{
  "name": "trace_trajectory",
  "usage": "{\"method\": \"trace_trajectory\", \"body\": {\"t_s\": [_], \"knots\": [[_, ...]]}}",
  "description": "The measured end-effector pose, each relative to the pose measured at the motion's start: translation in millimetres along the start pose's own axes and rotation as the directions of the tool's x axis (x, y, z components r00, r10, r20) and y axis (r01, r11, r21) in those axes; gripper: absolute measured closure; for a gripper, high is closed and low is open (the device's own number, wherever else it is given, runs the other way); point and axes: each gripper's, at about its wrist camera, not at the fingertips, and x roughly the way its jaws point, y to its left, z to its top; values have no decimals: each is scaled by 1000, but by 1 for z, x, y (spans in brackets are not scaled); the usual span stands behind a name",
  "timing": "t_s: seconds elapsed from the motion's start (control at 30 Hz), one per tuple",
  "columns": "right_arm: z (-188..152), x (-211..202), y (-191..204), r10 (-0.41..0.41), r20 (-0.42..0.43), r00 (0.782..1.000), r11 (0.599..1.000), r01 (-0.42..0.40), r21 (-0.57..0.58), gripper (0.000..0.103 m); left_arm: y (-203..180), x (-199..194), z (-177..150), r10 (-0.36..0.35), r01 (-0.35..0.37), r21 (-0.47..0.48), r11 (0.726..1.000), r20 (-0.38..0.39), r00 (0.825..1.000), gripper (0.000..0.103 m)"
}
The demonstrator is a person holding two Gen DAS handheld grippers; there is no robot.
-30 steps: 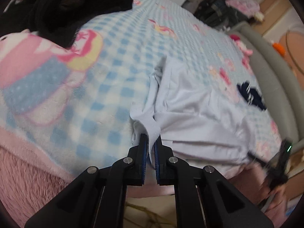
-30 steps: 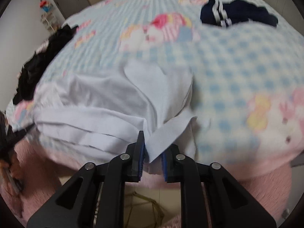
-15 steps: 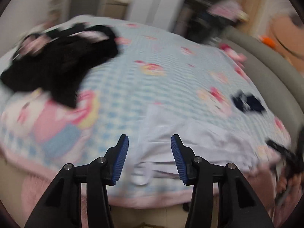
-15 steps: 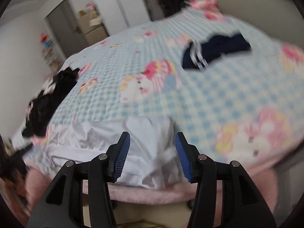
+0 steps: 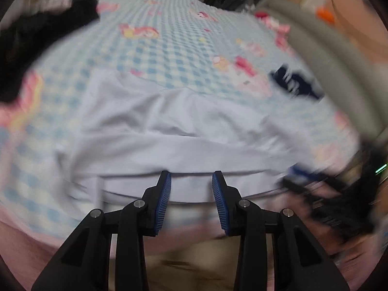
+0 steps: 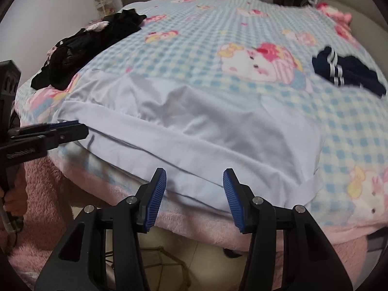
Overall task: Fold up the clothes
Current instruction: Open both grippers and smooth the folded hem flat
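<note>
Both tongs, left tongs (image 5: 191, 186) and right tongs (image 6: 194, 185), have let go of the white garment (image 6: 194, 131) (pinched a second ago); now gaping, empty. It lies folded along the bed (image 6: 242, 77) edge.

We find no readable writing in either view — no label, brand, number or sign. The blanket (image 6: 242, 31) on the bed carries only cartoon figures and checks, and the white garment (image 6: 194, 131) is plain — no print visible.
</note>
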Motion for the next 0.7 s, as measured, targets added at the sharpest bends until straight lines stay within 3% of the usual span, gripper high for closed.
{"method": "trace_trajectory", "body": {"t_s": [0.03,0.2,0.3,0.47,0.57,0.7], "knots": [[-1,-1,-6,34,0,999,998,-34,47,53,5,0,0,-51,51,-53,997,-4,999,66],[-7,-2,-17,106,0,994,984,-104,145,53,22,-7,3,-92,106,-164,981,91,992,68],[-11,-1,-20,125,-1,992,978,-123,171,53,19,-5,10,-125,145,-165,976,125,984,69],[-15,1,-19,135,-9,991,974,-131,182,52,16,9,16,-159,180,-187,966,124,980,85],[-13,0,-11,135,-6,991,979,-132,157,51,18,9,15,-160,191,-215,958,151,976,89],[-9,-5,-2,164,19,986,977,-165,138,51,19,-3,15,-231,275,-211,938,211,950,89]]}}
